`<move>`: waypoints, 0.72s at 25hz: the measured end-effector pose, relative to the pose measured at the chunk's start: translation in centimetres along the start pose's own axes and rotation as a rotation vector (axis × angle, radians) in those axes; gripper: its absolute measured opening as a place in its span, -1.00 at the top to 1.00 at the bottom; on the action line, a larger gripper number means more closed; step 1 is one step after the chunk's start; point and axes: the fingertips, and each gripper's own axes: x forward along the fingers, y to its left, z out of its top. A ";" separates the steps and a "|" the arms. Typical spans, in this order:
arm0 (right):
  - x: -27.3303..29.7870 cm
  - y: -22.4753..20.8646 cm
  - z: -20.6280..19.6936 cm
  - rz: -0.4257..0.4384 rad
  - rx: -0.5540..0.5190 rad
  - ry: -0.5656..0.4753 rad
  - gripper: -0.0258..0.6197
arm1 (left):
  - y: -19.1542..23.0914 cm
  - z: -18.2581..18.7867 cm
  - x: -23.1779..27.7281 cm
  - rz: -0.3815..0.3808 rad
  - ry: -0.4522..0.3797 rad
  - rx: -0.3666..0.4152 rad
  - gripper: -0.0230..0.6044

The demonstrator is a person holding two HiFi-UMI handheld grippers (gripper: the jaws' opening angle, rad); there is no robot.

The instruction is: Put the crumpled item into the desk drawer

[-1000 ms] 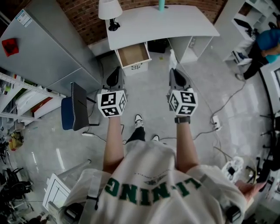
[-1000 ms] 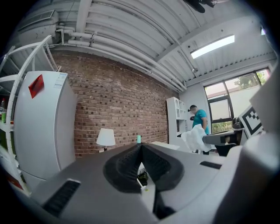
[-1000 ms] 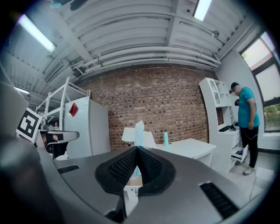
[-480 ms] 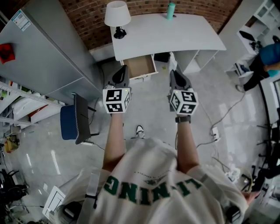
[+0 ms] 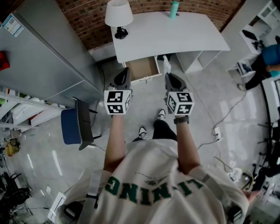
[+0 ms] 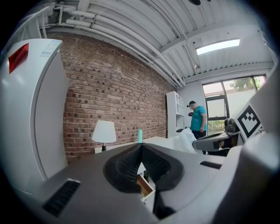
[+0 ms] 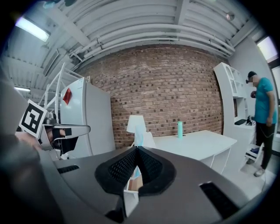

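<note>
Desk (image 5: 175, 35): white, curved top, set against a brick wall; stands ahead of the person and out of reach of both grippers. Grey cabinet (image 5: 39, 57): tall, beside the desk's left end. Chair (image 5: 72, 127): blue seat, on the floor to the person's left, not concerned. Desk drawer (image 5: 143, 68): under the left end of the desk's front edge, already pulled out, brown bottom bare as far as the head view shows; no opening step appears to be needed. Lamp (image 5: 118, 13): white shade, at the left rear corner of the desk top. Left gripper (image 5: 126, 70): held out level toward the drawer, jaws pressed together with nothing between them. Right gripper (image 5: 167, 75): alongside the left, jaws closed and pinching the crumpled item (image 5: 166, 64), a white scrap with a pale blue streak that sticks out past the fingertips, in the air and clear of desk and drawer. Bottle (image 5: 174, 8): teal, at the rear edge of the desk top. Status, as judged: item picked up and drawer open; remaining are closing the gap to the desk, bringing the right gripper over the drawer's opening and letting the item go inside. Whether the drawer is then to be shut the task does not say.
</note>
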 end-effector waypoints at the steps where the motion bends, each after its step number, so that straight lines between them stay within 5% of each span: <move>1: 0.6 -0.1 -0.3 0.008 -0.001 0.011 0.91 | 0.1 -0.3 0.5 -0.002 0.004 -0.004 0.93; 18: 10.0 -1.7 -9.7 0.155 0.066 0.211 0.91 | 3.4 -8.1 8.5 0.042 0.127 -0.076 0.93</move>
